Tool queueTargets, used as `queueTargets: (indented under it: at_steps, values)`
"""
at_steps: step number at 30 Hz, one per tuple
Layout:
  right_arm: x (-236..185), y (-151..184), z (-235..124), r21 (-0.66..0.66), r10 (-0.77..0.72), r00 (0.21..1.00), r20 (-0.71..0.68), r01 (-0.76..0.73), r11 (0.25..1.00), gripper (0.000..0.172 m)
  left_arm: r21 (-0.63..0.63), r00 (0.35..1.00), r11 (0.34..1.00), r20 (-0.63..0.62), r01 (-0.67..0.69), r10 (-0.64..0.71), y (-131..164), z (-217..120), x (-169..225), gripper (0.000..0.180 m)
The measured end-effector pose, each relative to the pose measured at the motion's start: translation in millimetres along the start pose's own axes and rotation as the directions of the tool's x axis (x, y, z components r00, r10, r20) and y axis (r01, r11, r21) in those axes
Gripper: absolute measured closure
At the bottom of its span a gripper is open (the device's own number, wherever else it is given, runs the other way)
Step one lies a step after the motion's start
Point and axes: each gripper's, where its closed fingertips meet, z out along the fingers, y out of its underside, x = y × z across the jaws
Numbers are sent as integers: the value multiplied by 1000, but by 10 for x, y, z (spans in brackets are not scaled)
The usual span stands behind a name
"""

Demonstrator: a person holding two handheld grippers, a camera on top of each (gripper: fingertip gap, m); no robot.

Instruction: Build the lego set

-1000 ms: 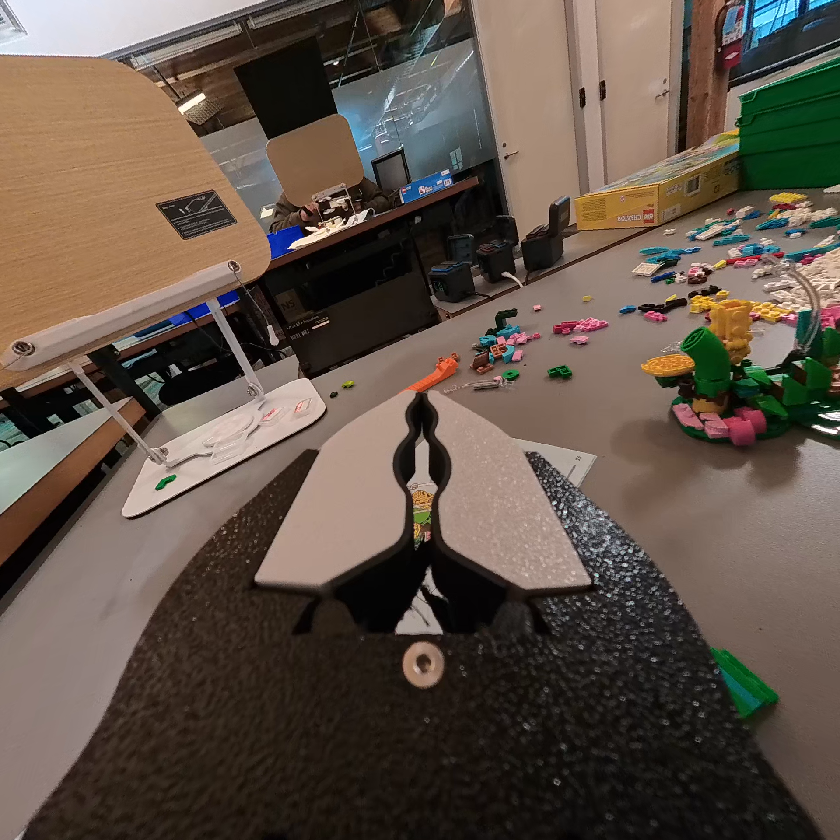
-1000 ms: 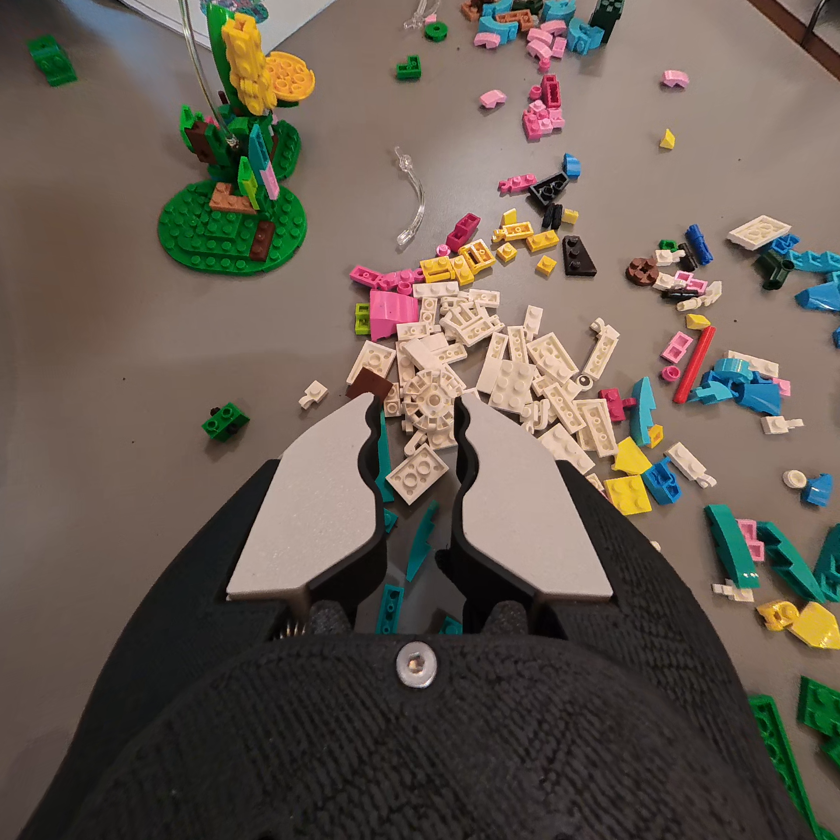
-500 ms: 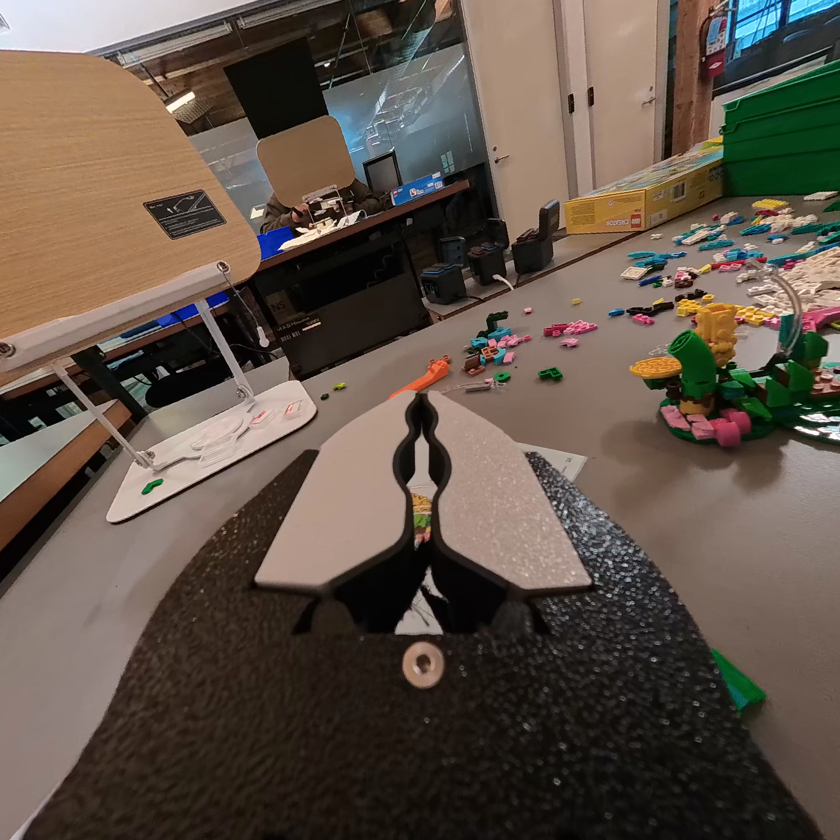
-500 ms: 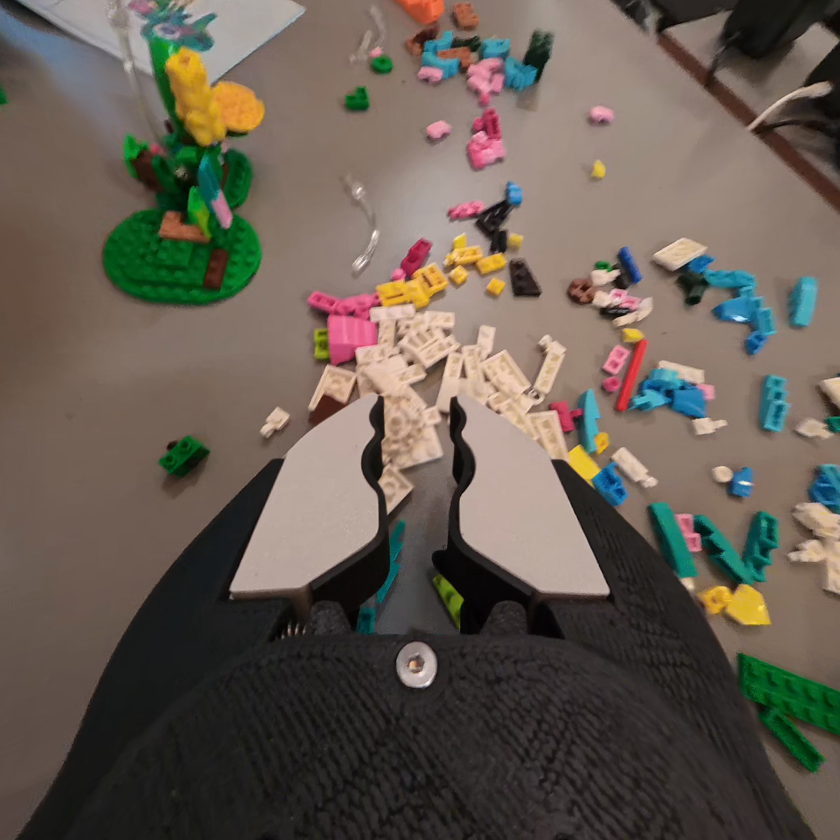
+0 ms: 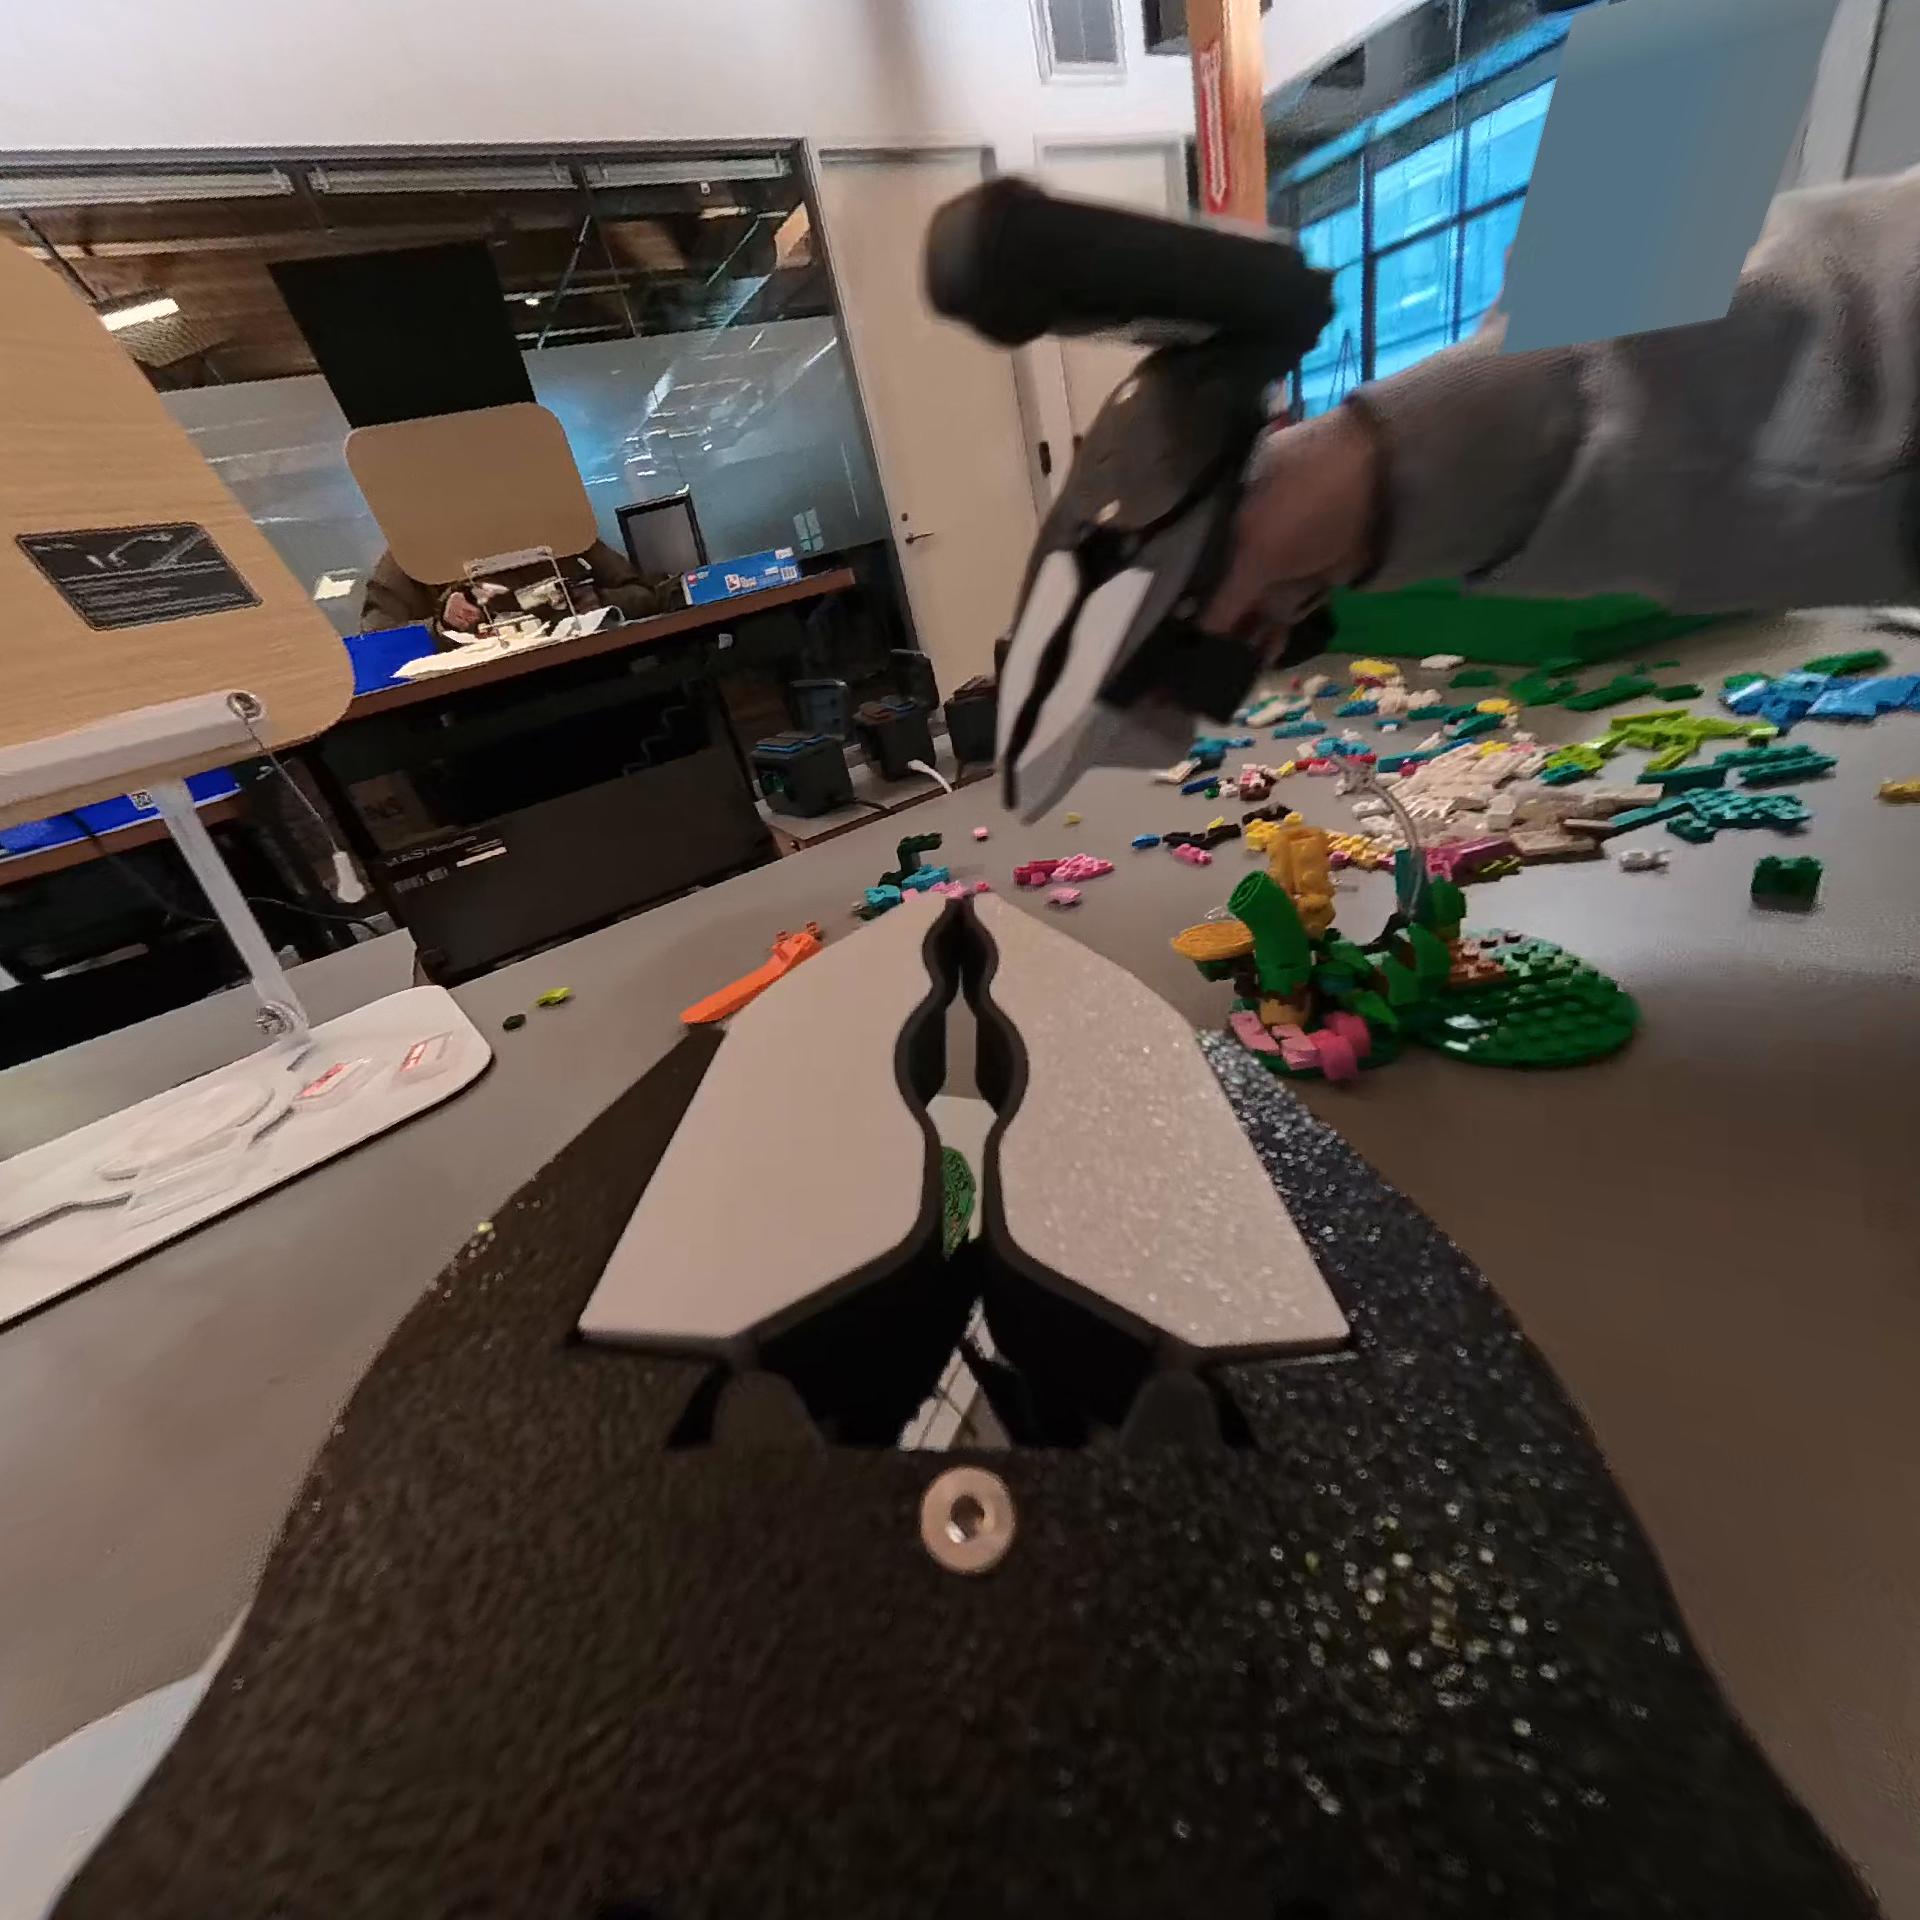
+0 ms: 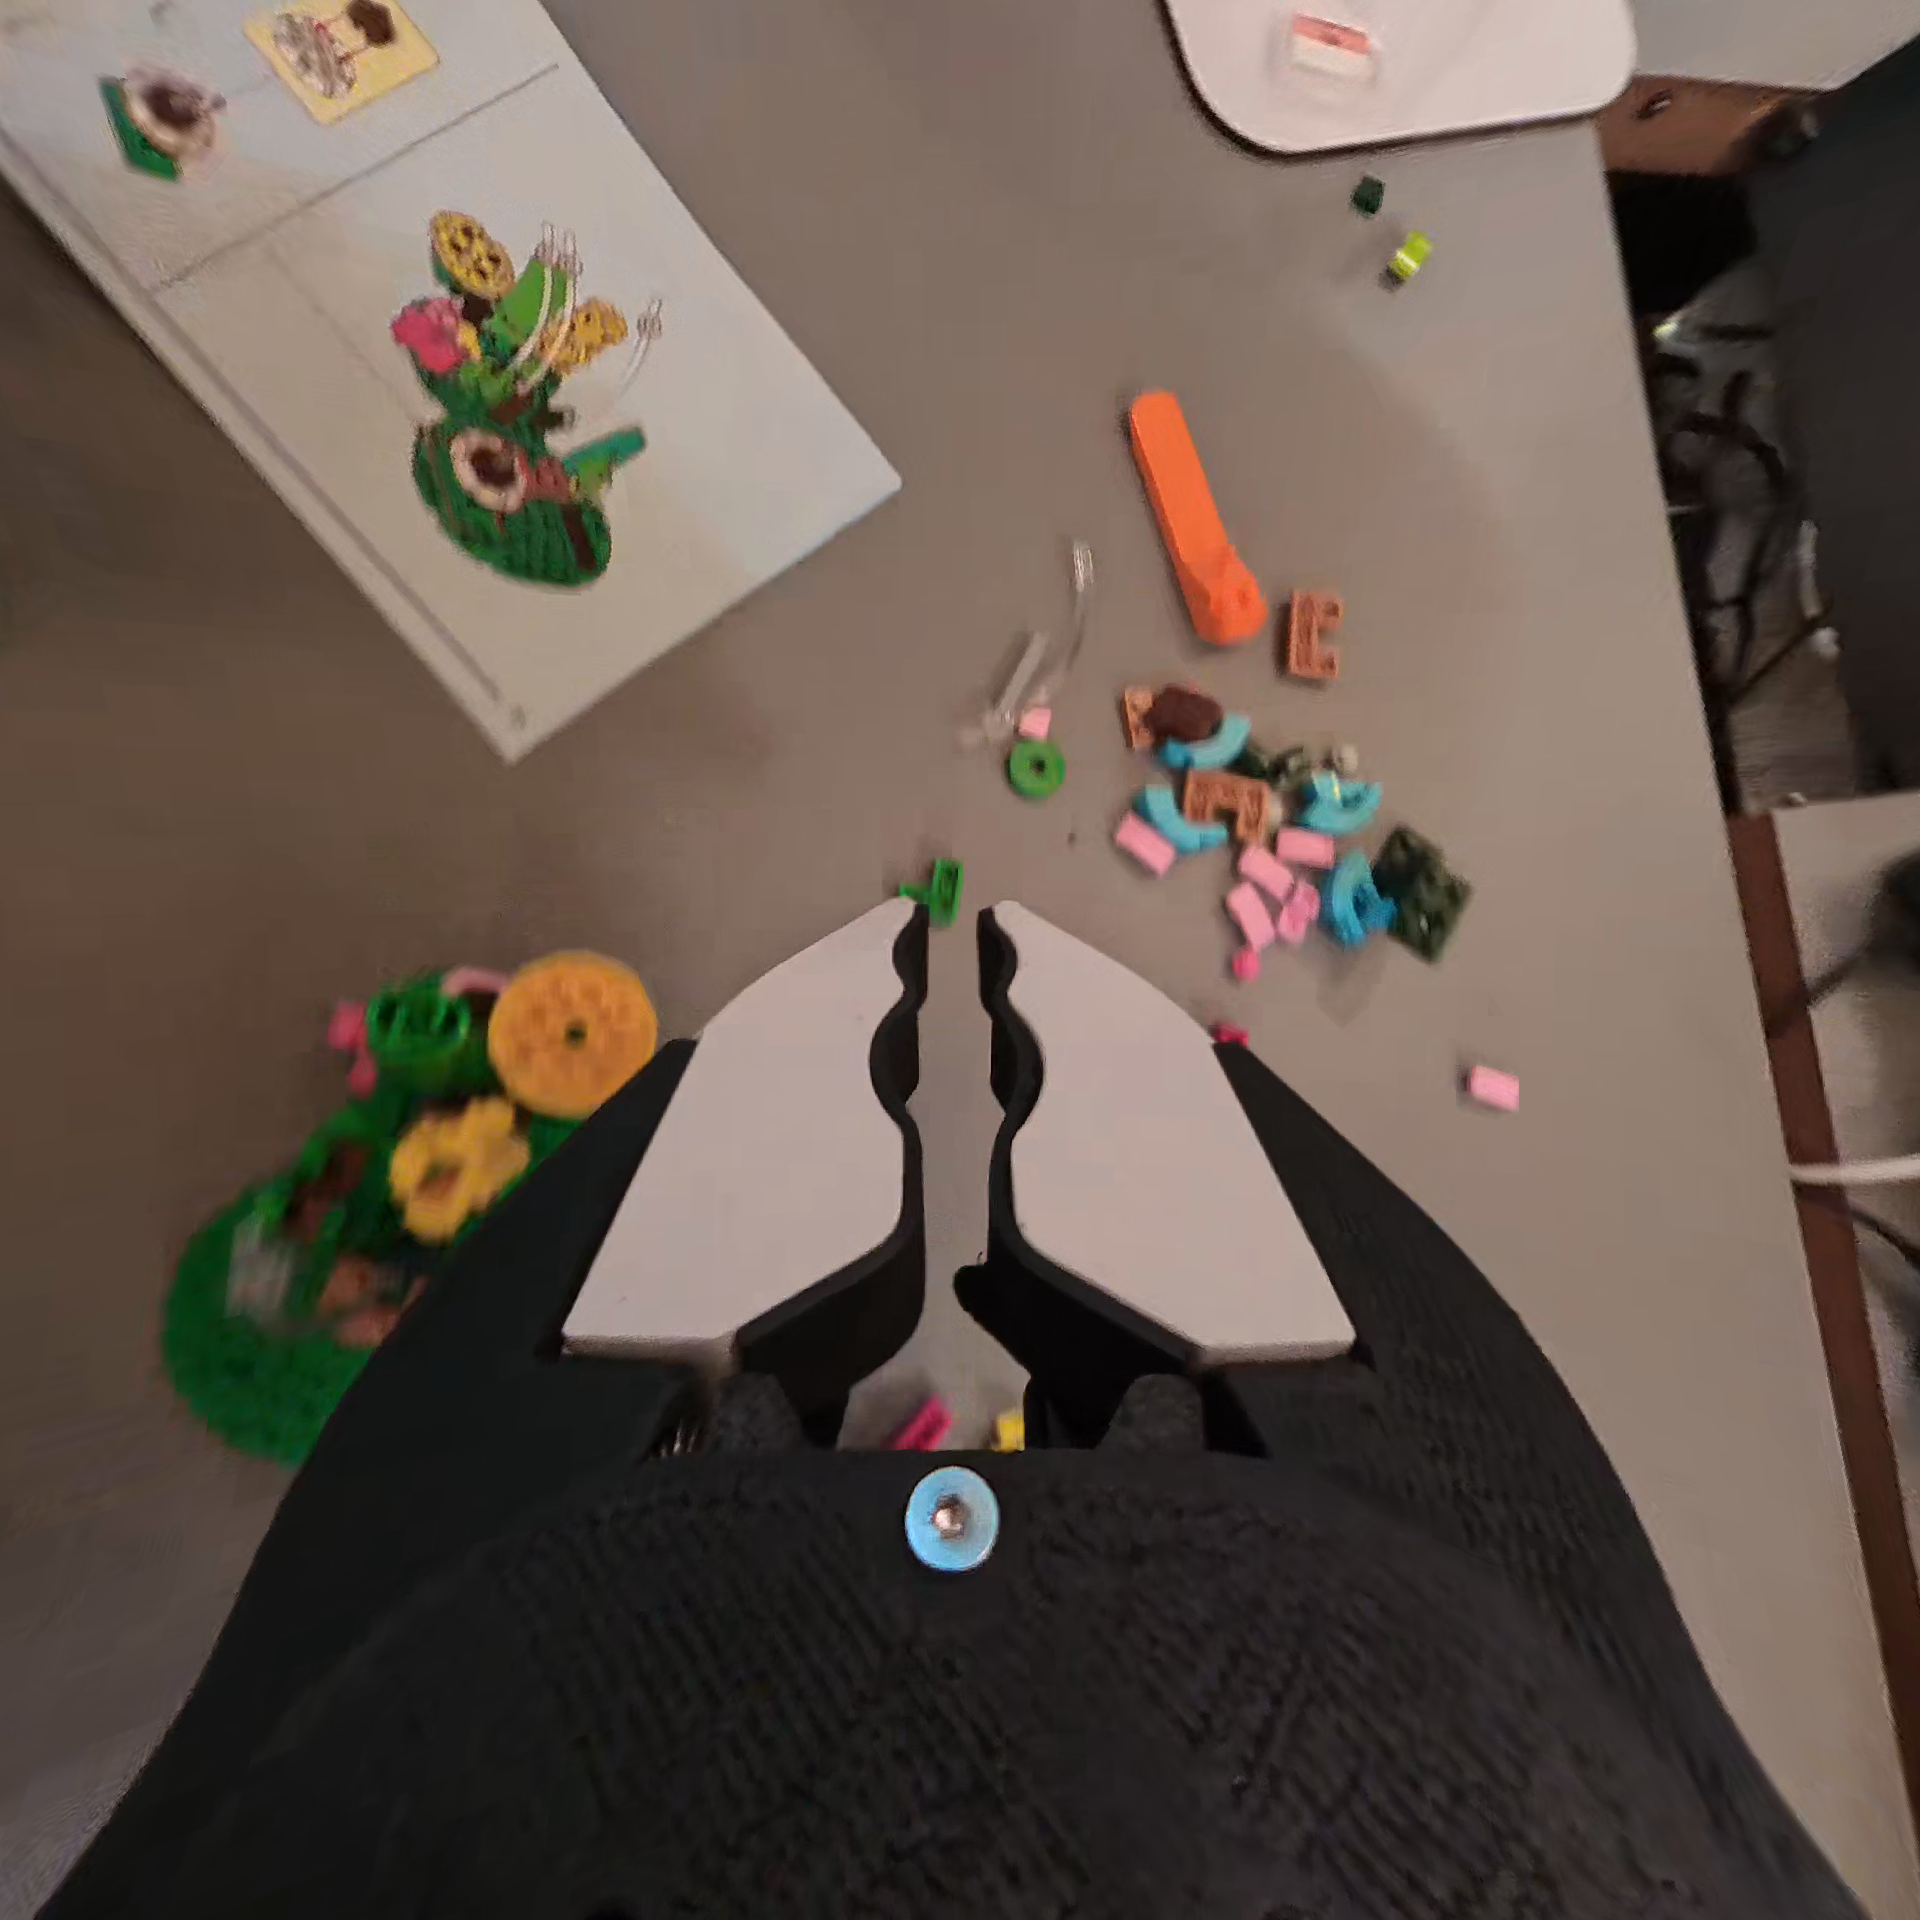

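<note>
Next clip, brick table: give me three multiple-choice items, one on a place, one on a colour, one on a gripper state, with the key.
1. Where does the small green piece lie?
A. just beyond the right gripper tips
B. on the booklet
C. on the white base

2. What colour is the long tool?
A. blue
B. orange
C. white

3. How are the left gripper jaws?
A. wide apart
B. tips together, nothing between
C. clamping a brick

Key: 1 A, it sits at the fingertips; 2 B, plainly orange; 3 B, tips meet.

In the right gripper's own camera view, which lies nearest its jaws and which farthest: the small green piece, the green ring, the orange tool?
1. Small green piece: just beyond the left jaw's tip.
2. Green ring: farther ahead, slightly right.
3. Orange tool: farthest, ahead and right.
</note>
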Motion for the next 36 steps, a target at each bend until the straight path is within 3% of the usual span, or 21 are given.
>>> queueTargets:
  at_steps: [1,4,9,14,26,31,33,36]
  values:
    - [22,-98,110,-23,23,1000,21,-23,999,166,11,1000,1000,3,15,-15,-16,-20,-8,180]
    - [98,-304,423,-116,166,983,77,-157,981,167,35,998,998,-8,57,-56,-51,-65,-18,180]
    - [96,-420,774,-315,411,896,170,-345,884,167,58,993,992,-57,110,-106,-89,-102,21,180]
    - [197,-287,924,-432,364,927,86,-295,852,165,53,990,991,-74,121,-117,-87,-99,43,180]
    - [172,-116,993,-521,265,963,46,-203,829,166,63,985,986,-85,152,-147,-101,-109,29,180]
    - [154,-177,983,-473,256,964,70,-194,859,170,64,986,987,-87,150,-144,-103,-107,38,180]
    - [56,-389,932,-340,213,965,153,-150,928,170,73,984,984,-84,161,-155,-112,-115,23,180]
    - [-210,-840,665,-21,29,967,253,-24,999,170,97,979,975,-71,199,-193,-136,-145,-31,180]
